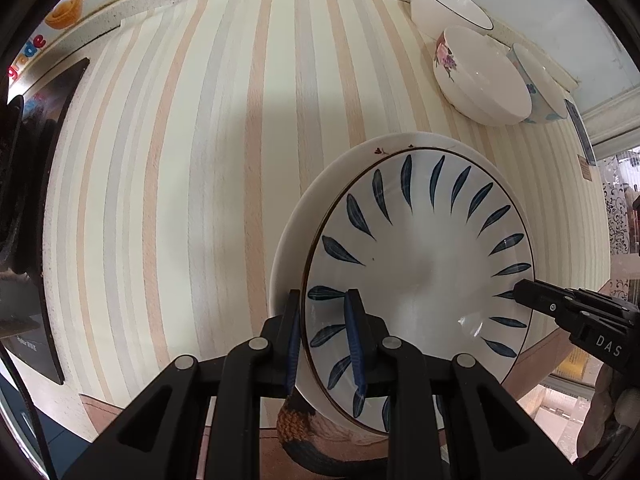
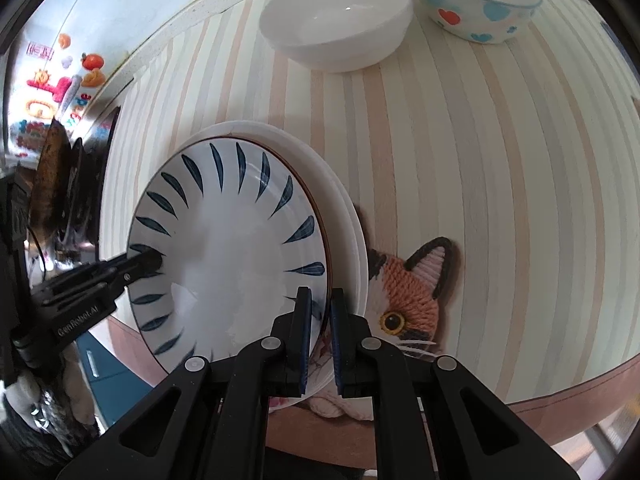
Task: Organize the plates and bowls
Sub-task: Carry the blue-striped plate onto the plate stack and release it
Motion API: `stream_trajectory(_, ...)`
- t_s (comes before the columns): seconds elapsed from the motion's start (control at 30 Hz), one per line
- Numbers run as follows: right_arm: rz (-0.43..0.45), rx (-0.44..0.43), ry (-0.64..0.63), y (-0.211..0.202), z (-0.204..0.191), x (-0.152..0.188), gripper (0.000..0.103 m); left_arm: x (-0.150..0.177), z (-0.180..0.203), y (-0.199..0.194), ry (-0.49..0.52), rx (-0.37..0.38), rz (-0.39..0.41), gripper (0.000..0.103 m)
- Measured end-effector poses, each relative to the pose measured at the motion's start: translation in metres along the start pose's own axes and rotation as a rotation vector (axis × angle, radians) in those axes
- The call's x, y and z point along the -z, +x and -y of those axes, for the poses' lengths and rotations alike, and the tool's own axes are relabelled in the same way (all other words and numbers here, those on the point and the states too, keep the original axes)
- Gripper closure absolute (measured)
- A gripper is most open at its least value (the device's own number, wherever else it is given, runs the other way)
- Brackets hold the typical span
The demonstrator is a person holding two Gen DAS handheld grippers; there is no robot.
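A blue-leaf plate lies over a plain white plate on the striped counter. My left gripper is shut on the leaf plate's near-left rim. My right gripper is shut on its opposite rim, with the white plate's edge just outside its outer finger. The leaf plate looks slightly tilted above the white one. Each gripper shows in the other's view, the right and the left. Three bowls stand at the back: a black-rimmed white one, a flowered one and a heart-patterned one.
A knitted cat coaster lies partly under the plates by the counter's front edge. A black stove and pan stand at the left. A fridge side with coloured magnets rises beyond it. Bare striped counter stretches left of the plates.
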State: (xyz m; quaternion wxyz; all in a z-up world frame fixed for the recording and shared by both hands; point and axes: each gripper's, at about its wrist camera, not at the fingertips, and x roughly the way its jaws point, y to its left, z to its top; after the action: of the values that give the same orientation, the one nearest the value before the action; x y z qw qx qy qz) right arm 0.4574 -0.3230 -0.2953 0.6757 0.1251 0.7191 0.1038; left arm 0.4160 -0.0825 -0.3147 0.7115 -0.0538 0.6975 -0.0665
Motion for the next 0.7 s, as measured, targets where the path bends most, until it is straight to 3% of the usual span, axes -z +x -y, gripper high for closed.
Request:
stream_trajectory(0.4, 0.029, -0.018, 0.054, -0.012, 0.008, -0.001, 0.09, 0.004, 0.001, -0.014, -0.017, -0.028, 0.017, 0.084)
stream_trajectory(0.7, 0.097, 0.016, 0.039, -0.048, -0.014, 0.026, 0.09, 0.03, 0.022, -0.072, 0.019, -0.063, 0.081, 0.084)
